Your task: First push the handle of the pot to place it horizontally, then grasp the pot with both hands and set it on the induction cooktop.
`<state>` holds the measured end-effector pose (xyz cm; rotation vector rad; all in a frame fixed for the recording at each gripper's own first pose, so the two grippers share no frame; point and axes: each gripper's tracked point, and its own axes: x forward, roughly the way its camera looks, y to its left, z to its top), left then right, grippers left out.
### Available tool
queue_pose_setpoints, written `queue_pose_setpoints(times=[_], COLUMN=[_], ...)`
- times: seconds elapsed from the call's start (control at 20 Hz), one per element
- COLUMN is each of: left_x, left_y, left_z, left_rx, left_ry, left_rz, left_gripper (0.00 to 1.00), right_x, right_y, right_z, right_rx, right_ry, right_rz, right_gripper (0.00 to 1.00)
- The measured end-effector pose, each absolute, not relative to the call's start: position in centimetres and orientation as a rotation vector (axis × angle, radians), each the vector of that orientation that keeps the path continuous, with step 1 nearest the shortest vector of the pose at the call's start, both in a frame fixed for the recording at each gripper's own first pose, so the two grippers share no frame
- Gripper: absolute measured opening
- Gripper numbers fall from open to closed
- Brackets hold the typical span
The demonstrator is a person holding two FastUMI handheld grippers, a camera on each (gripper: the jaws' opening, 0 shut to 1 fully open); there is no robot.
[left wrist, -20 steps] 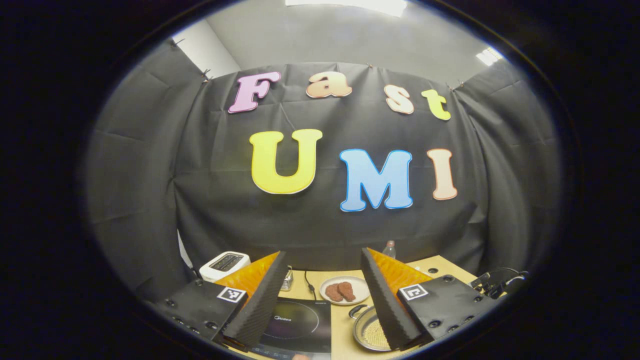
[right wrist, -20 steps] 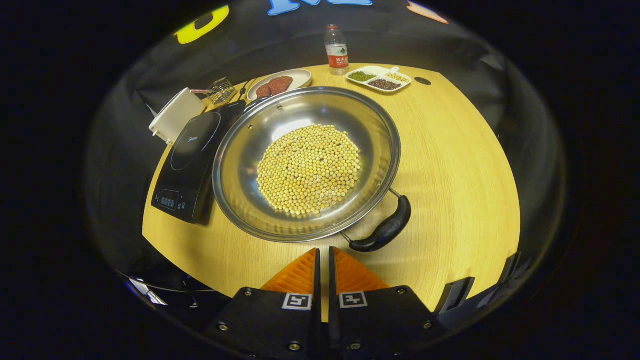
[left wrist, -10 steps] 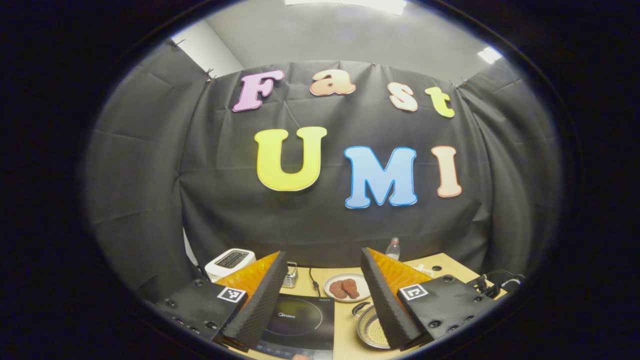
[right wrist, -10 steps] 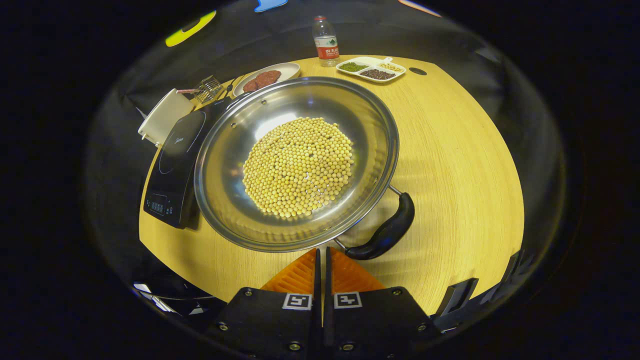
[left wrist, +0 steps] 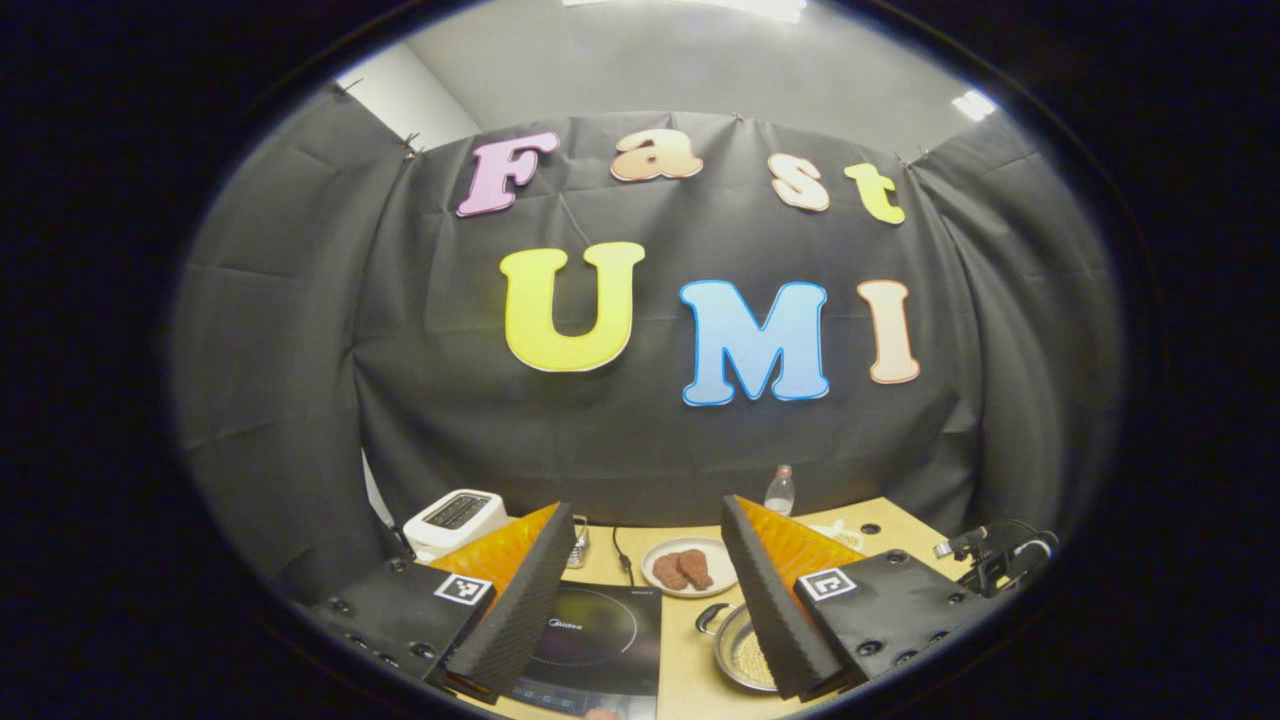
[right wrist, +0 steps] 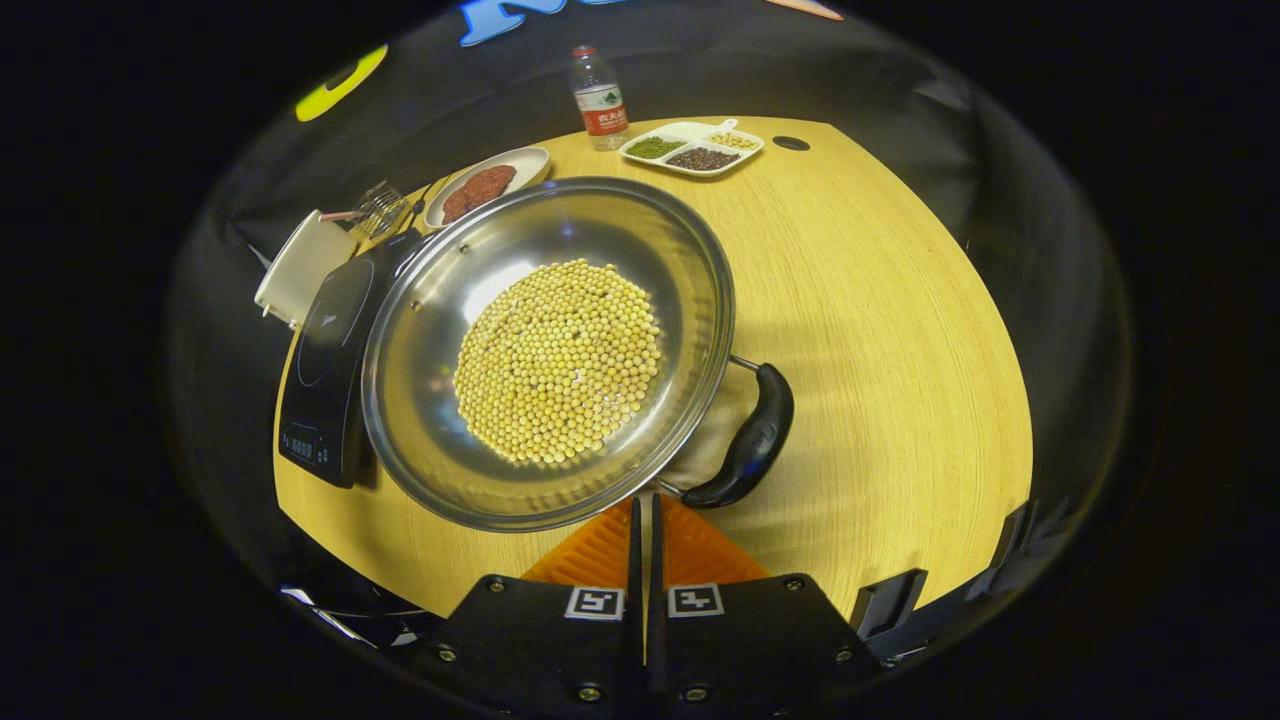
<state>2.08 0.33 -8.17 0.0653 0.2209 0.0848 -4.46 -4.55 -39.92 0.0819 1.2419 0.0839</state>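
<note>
A steel pot (right wrist: 420, 330) full of yellow beans sits on the wooden table (right wrist: 880, 330), its left rim over the edge of the black induction cooktop (right wrist: 325, 360). Its black near handle (right wrist: 748, 440) points toward me on the right. My right gripper (right wrist: 645, 505) is shut with nothing in it, its tips at the pot's near rim just left of that handle. In the left gripper view my left gripper (left wrist: 648, 505) stands open, high above the table, with the cooktop (left wrist: 590, 640) and the pot (left wrist: 738, 655) seen between its fingers.
A white toaster (right wrist: 295, 265) stands beyond the cooktop. A plate of meat (right wrist: 485, 185), a water bottle (right wrist: 600, 95) and a divided tray of beans (right wrist: 690, 150) line the table's far side. Bare wood lies right of the pot. Cables (left wrist: 990, 560) show at the right.
My right gripper has come up to the pot's near rim, and the pot and its handle have slid left in its view. The left gripper has barely shifted and stays open.
</note>
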Motion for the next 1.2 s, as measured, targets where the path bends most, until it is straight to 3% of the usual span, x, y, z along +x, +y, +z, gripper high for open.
queue_pose_setpoints(times=[0.1,0.15,0.65,0.7,0.95,1.2], left_x=[2.4,2.5,3.3,3.4,3.5,3.7], left_y=[-0.3,-0.5,-1.5,-1.5,-2.0,-2.6], left_z=[-8.3,-8.3,-9.1,-9.1,-9.3,-9.7], left_rx=[0.06,0.059,0.063,0.06,0.065,0.066], left_ry=[0.225,0.225,0.237,0.238,0.245,0.253], left_rz=[0.081,0.081,0.105,0.109,0.122,0.13], left_gripper=[0.99,0.96,0.99,0.92,0.99,0.96], right_x=[-4.0,-3.9,-1.5,-1.1,0.7,2.2], right_y=[-5.9,-6.3,-9.3,-9.6,-10.9,-11.6], right_z=[-40.0,-40.0,-40.0,-40.1,-40.1,-40.2], right_rx=[0.057,0.052,0.054,0.052,0.054,0.053], right_ry=[1.242,1.241,1.241,1.239,1.228,1.219], right_rz=[0.055,0.051,0.019,0.017,0.006,0.008], right_gripper=[0.02,0.02,0.02,0.02,0.02,0.02])
